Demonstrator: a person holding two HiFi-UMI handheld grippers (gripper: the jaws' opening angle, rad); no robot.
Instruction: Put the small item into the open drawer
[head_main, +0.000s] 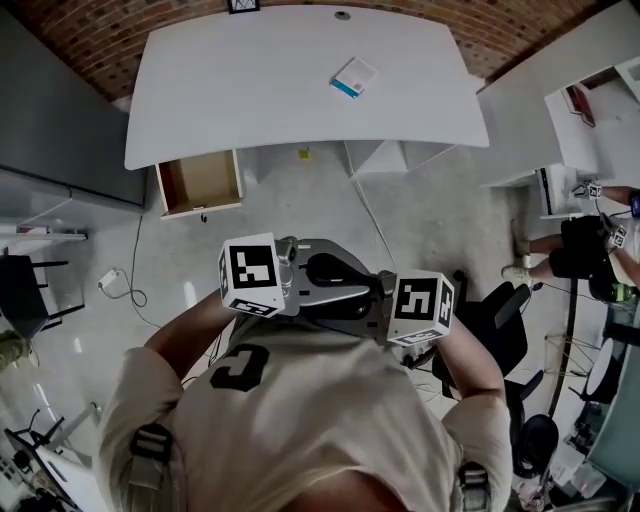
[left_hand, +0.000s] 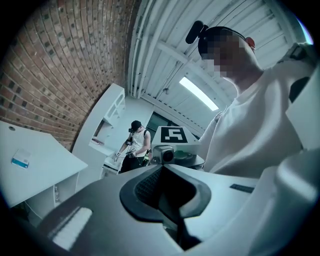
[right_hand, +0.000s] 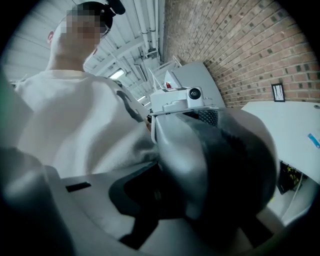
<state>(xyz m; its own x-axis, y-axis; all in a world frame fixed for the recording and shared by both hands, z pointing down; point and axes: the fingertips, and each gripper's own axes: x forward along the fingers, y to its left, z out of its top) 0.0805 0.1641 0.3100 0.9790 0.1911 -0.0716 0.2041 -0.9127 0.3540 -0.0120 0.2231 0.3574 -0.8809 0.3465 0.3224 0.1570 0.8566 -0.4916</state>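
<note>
Both grippers are at the lower centre of the head view, tips nearly meeting. The left gripper (left_hand: 162, 172) and right gripper (right_hand: 150, 197) have jaws closed together on nothing. The small item (head_main: 355, 77) lies on the white desk (head_main: 250, 90) at upper right, well apart from the open drawer (head_main: 200, 182) below the desk's left edge.

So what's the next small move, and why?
Probably extend the right hand-held gripper toward the small item on the table, opening its jaws: it is shut, empty and short of the table, the item lies untouched, and the drawer stands open.
</note>
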